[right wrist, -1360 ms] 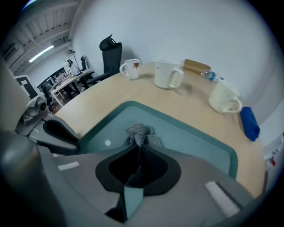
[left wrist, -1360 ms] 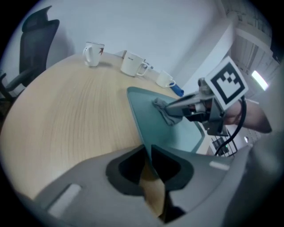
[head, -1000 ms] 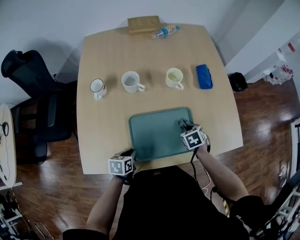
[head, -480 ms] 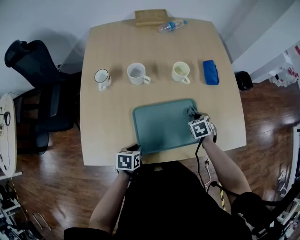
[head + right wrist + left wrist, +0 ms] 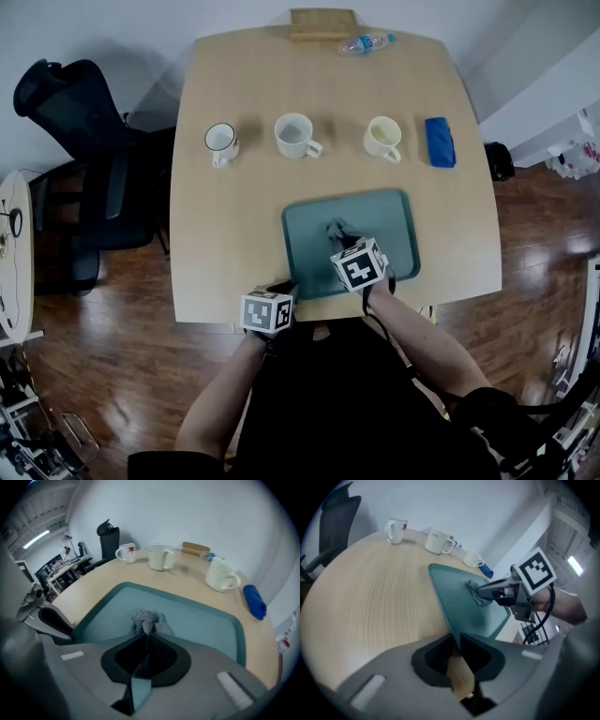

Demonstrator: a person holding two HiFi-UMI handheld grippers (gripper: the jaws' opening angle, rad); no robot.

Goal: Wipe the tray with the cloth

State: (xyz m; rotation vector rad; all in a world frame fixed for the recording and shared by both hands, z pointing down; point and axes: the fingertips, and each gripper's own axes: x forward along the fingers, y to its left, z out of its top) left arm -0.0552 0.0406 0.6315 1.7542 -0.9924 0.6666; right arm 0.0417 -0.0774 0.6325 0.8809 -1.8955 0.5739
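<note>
Head view, R tool (image 5: 339, 240) clamped on crumpled grey cloth (image 5: 334, 228), cloth pressed on teal rectangular plastic tray (image 5: 394, 234) left of centre, L tool (image 5: 284, 289) gripping tray's near-left corner, light wood worktop (image 5: 225, 244).

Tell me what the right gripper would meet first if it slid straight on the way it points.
With the cloth pinched in its tongs, the right gripper would likely meet the far rim of the tray first; the middle mug stands beyond it, though depth is uncertain.
</note>
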